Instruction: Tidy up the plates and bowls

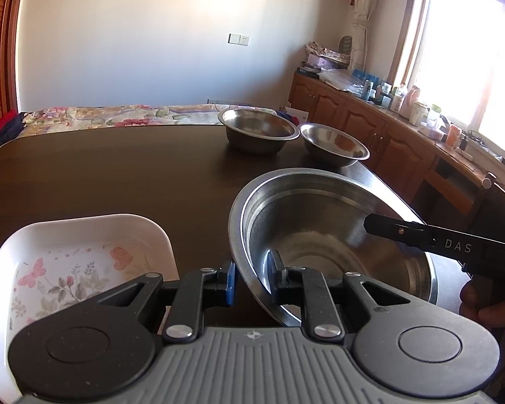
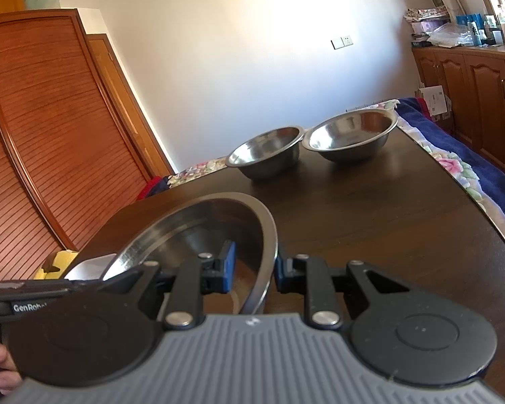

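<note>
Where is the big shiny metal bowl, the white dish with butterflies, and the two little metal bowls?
Large stainless steel bowl (image 1: 320,235): left wrist view, inner wall.
White rectangular dish with butterfly and flower print (image 1: 67,269): left wrist view, printed floor.
Two small steel bowls (image 2: 266,151): right wrist view, inside of the left-hand one.

Brushed, shiny steel in the large bowl (image 1: 320,235) and two small bowls (image 1: 259,131); glossy dark wood on the bench (image 1: 118,175); smooth white floral-printed dish (image 1: 84,259).

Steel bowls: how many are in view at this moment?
3. The large bowl is nearest, its rim between the pads of both the left gripper and right gripper. Two smaller bowls sit side by side at the table's far end.
</note>
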A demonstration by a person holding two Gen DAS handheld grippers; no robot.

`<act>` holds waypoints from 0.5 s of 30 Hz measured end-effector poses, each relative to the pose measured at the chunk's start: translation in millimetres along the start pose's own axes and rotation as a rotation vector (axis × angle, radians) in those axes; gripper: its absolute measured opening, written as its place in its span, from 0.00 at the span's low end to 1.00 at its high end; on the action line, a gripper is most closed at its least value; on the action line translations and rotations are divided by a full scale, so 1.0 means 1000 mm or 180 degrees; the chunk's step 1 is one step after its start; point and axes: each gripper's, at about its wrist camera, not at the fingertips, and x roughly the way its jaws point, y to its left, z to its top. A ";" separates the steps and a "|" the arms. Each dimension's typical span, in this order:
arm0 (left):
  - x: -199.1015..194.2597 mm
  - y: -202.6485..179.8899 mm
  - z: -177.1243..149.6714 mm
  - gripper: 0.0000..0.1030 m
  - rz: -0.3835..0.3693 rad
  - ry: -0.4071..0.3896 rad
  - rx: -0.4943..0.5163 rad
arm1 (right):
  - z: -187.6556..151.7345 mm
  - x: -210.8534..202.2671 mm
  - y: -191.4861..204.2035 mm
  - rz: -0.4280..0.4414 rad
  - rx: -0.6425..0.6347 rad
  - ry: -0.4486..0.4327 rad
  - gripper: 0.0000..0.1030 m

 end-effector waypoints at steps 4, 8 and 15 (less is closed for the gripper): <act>0.000 0.000 0.001 0.21 -0.0007 -0.0004 -0.0007 | -0.001 0.000 0.000 0.0000 -0.0019 0.0010 0.25; -0.001 0.001 0.002 0.21 0.0045 -0.0022 0.0032 | -0.001 0.002 0.000 -0.0019 -0.0038 0.0027 0.25; -0.005 0.008 0.011 0.21 0.0106 -0.0111 0.0055 | 0.007 -0.001 0.000 -0.0092 -0.0188 0.0041 0.32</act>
